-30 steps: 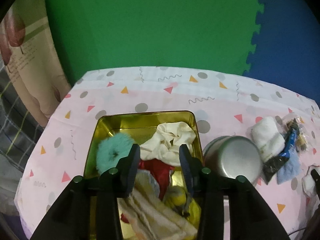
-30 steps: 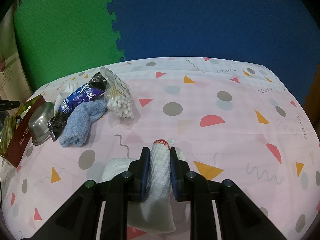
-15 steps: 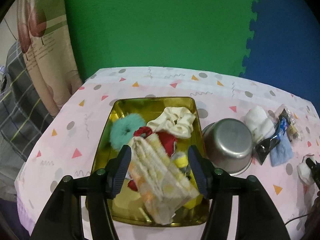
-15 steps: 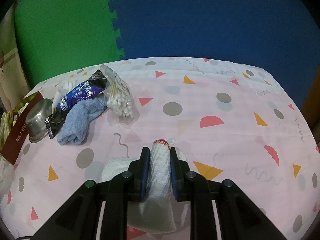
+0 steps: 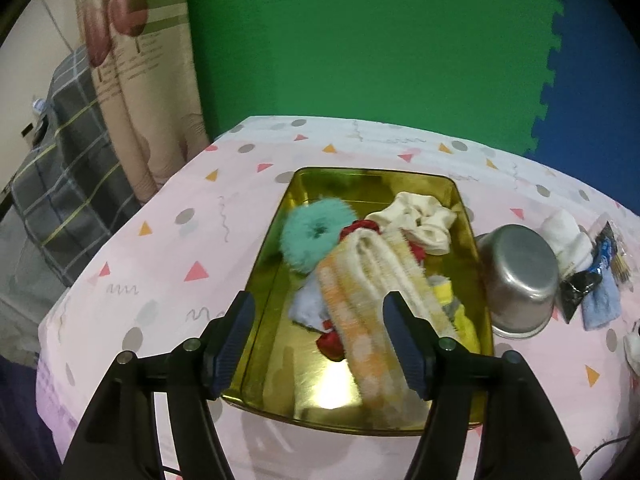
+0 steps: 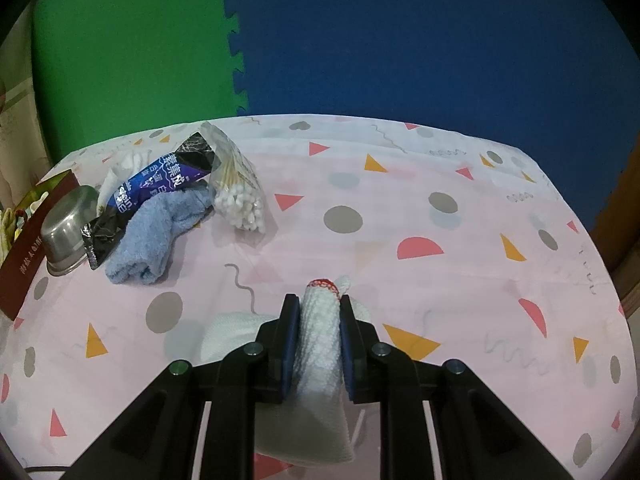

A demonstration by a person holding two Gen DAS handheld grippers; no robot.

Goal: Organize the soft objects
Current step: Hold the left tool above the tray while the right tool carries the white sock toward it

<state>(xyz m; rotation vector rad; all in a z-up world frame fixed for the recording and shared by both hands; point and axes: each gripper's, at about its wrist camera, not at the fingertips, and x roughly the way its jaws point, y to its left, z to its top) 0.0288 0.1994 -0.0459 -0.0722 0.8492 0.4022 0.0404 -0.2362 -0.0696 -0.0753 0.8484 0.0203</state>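
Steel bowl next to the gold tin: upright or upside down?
Upside down. The steel bowl shows its flat base on top, with its wider rim down on the tablecloth.

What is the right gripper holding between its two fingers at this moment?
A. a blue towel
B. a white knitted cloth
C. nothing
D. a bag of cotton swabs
B: the right gripper is shut on the white knitted cloth, while the blue towel and the bag of cotton swabs lie apart on the table.
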